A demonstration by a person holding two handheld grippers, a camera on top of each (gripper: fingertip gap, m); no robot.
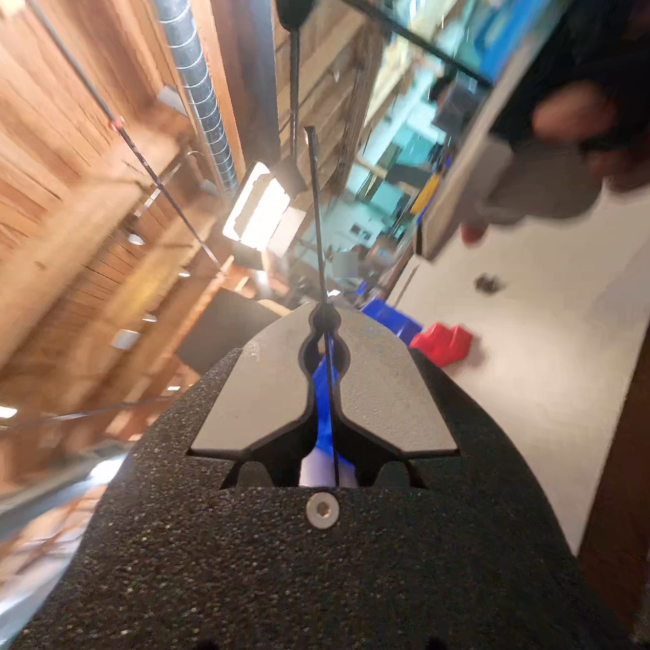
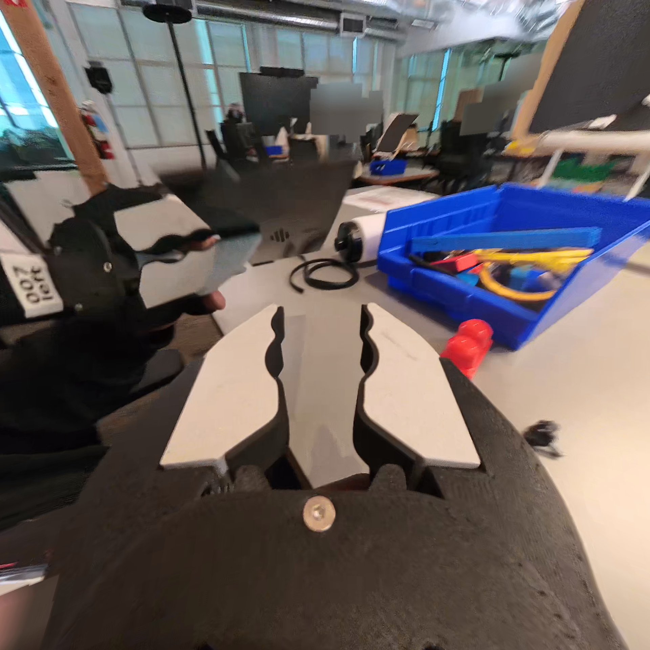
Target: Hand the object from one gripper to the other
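Note:
My left gripper (image 1: 325,318) is shut on a thin black flat sheet (image 1: 318,218), which I see edge-on as a dark line rising from between the jaws. In the right wrist view the left gripper (image 2: 218,242) is at the left in a gloved hand, tilted, holding the black sheet (image 2: 281,204) out to the right above the table; the sheet is blurred. My right gripper (image 2: 322,313) is open and empty, below and right of the left gripper and apart from the sheet. It also shows at the upper right of the left wrist view (image 1: 467,183), held by a hand.
A blue bin (image 2: 457,292) with several coloured parts stands on the white table (image 2: 562,387) at the right, with a red brick (image 2: 467,341) beside it. A coiled black cable (image 2: 323,278) and a white roll with a black cap (image 2: 355,235) lie behind. A small black item (image 2: 541,436) lies near right.

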